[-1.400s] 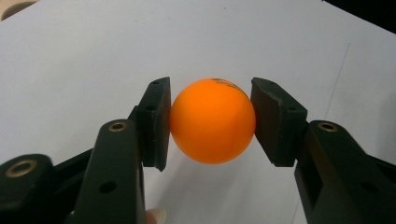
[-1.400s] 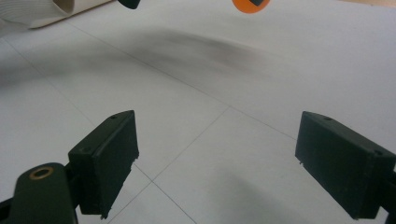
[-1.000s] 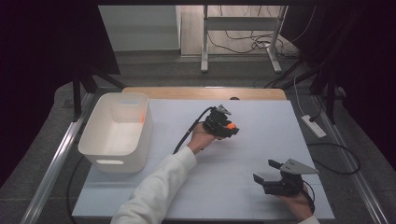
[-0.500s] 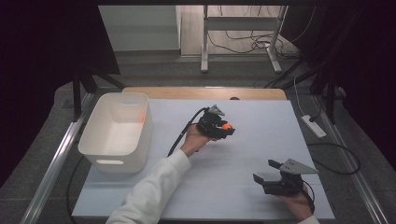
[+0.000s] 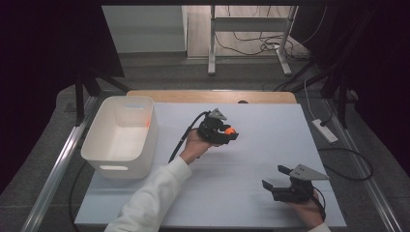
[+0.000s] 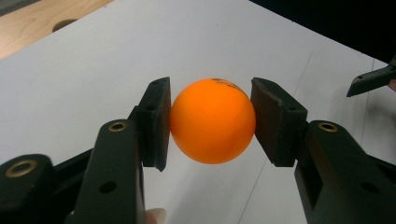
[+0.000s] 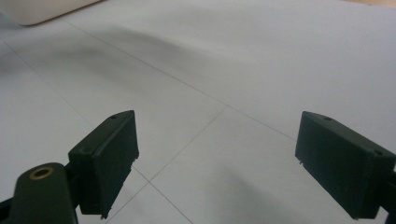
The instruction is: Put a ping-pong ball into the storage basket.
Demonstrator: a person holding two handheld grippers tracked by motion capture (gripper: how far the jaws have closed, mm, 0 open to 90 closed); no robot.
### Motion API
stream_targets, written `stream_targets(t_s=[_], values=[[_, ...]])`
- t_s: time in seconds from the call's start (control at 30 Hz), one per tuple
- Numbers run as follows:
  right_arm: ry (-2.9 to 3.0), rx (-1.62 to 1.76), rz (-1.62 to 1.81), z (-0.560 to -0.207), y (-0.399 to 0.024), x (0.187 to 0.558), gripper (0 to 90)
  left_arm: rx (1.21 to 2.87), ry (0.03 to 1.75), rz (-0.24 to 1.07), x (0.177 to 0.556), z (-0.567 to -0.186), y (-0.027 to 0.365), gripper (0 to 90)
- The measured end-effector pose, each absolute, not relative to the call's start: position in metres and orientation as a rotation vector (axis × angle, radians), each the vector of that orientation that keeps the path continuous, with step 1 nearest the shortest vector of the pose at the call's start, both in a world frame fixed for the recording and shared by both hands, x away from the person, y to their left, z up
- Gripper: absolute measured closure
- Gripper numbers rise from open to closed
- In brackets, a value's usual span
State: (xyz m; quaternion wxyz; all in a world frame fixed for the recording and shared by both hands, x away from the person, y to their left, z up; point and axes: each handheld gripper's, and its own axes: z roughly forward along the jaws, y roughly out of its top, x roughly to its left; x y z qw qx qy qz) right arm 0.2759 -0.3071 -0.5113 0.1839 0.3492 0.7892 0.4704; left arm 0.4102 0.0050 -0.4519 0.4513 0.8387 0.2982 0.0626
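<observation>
Near the front right corner of the tabletop [image 5: 270,145], your right hand-held gripper [image 5: 276,177] rests low with its jaws spread wide and nothing between them. Farther in, around the middle of the tabletop, your left hand-held gripper [image 5: 229,132] is clamped on an orange ball [image 6: 212,120], one pad pressed to each side of it, and the ball is held above the white surface. By the left edge sits a white bin [image 5: 106,153], well apart from both hand-held grippers.

White table [image 5: 251,159] (seemingly matte), white bin [image 5: 121,136]
</observation>
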Motion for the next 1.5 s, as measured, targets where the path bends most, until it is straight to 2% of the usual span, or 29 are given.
stream_targets(t_s=[1.5], values=[[2.221, 0.989, 1.323, -0.511, -0.308, 0.276, 13.2, 2.035, 0.717, 0.248, 0.382, -0.42, 0.049, 50.7]])
